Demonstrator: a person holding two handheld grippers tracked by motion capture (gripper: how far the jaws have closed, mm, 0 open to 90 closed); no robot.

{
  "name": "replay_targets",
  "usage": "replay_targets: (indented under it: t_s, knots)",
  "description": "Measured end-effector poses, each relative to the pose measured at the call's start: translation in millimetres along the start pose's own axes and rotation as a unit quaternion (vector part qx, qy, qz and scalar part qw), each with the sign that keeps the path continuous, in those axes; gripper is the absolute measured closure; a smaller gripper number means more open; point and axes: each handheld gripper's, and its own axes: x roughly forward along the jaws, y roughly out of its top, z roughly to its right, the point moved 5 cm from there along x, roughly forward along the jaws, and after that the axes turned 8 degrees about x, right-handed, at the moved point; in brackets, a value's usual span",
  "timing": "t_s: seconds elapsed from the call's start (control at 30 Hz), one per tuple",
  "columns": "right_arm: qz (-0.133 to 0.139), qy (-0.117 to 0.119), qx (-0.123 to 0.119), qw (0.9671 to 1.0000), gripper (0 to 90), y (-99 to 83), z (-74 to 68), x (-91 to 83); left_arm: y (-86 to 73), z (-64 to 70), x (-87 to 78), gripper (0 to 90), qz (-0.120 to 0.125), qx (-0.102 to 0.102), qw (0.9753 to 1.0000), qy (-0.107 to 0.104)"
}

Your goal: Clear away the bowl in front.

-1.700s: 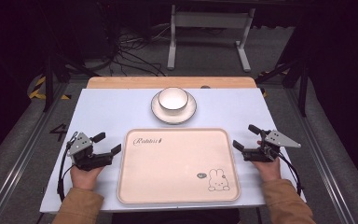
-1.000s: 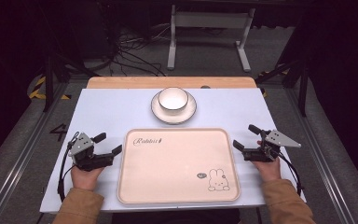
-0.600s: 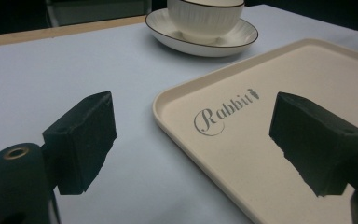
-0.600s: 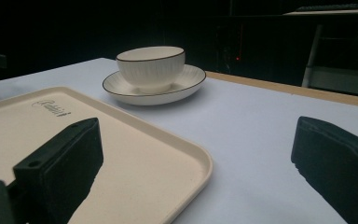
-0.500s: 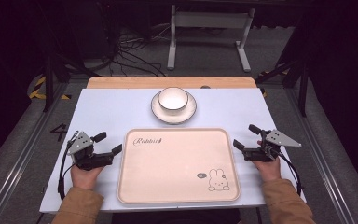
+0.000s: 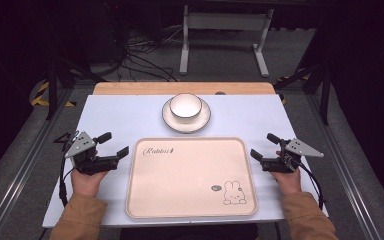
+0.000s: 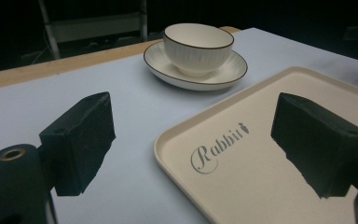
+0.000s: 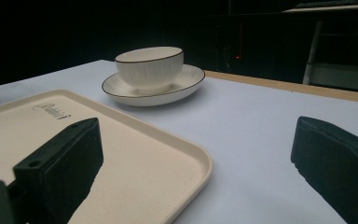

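Left gripper (image 6: 111, 144): jaws spread wide with nothing between them, held low over the table at about 8 o'clock from the tray's middle, just beside the tray's left edge.
Right gripper (image 6: 264, 146): jaws likewise wide apart and holding nothing, at about 3 o'clock from the tray's middle, just beside its right edge.
Hands: each grips its tool from below, tan sleeves coming in from 6 o'clock.
Tray (image 6: 190, 200): cream, rounded corners, lying flat between the two grippers; "Rabbit" lettering at its 10 o'clock corner, a small rabbit drawing at its 5 o'clock corner. In the left gripper view one jaw hangs over the tray (image 7: 261, 186).
Bowl (image 6: 186, 105): white with a dark rim, upright on the saucer, at 12 o'clock from the tray, apart from both grippers.
Saucer (image 6: 170, 118): white, dark-rimmed, near the tray's far edge but not touching it.
Table (image 6: 120, 115): pale blue top with a wooden strip along its far edge.
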Motion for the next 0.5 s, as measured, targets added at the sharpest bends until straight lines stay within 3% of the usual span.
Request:
replay_targets:
  t_s: [0.27, 0.5]
  knots:
    - [0.0, 0.002, 0.002, 1.0, 2.8, 0.0, 0.6, 0.0, 15.8, -3.2, 1.7, 13.9, 0.012, 0.005, 0.9999, -0.005]
    - [-0.007, 0.0, 0.01, 0.9999, 2.7, -1.7, 1.4, 1.3, 29.1, -0.7, 12.5, 12.8, 0.008, 0.015, 0.9995, -0.025]
